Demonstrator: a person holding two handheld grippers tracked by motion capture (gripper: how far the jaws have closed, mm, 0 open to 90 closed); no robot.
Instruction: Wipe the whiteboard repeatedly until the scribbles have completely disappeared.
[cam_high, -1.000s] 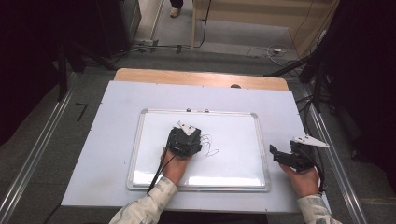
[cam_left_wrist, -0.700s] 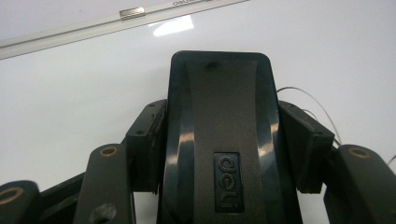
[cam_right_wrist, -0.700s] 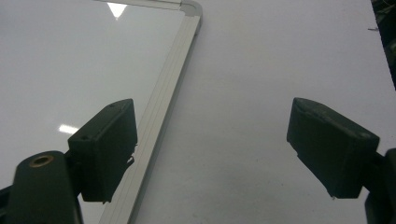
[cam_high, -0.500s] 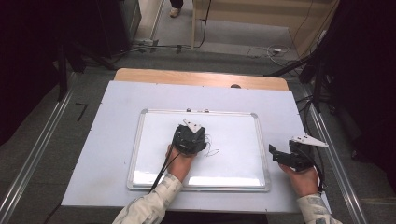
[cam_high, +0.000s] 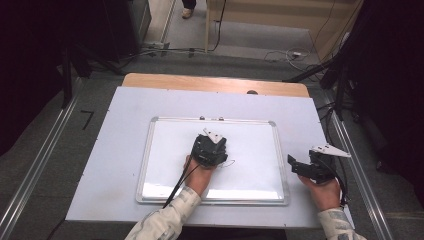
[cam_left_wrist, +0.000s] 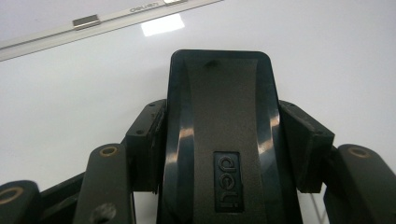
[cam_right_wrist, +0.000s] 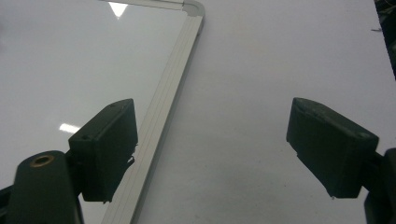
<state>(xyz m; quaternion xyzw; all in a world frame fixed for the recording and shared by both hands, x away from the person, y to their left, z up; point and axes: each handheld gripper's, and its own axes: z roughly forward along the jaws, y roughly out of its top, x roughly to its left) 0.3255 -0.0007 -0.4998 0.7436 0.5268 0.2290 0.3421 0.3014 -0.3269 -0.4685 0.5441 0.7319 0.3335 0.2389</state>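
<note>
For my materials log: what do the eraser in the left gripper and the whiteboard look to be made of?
Eraser: likely moulded black plastic, glossy, with highlights and an embossed logo. Whiteboard: smooth glossy white panel that mirrors the lights; its frame looks like ribbed silvery metal, perhaps aluminium.

In the left gripper view we see our left gripper (cam_left_wrist: 224, 140) with its jaws clamped on both sides of a black eraser (cam_left_wrist: 222, 140), which carries an embossed "deli" logo. The eraser lies against the whiteboard (cam_left_wrist: 70, 93). The board's metal frame (cam_left_wrist: 107, 23) runs across the top, with a small clip (cam_left_wrist: 86, 21) on it.
</note>
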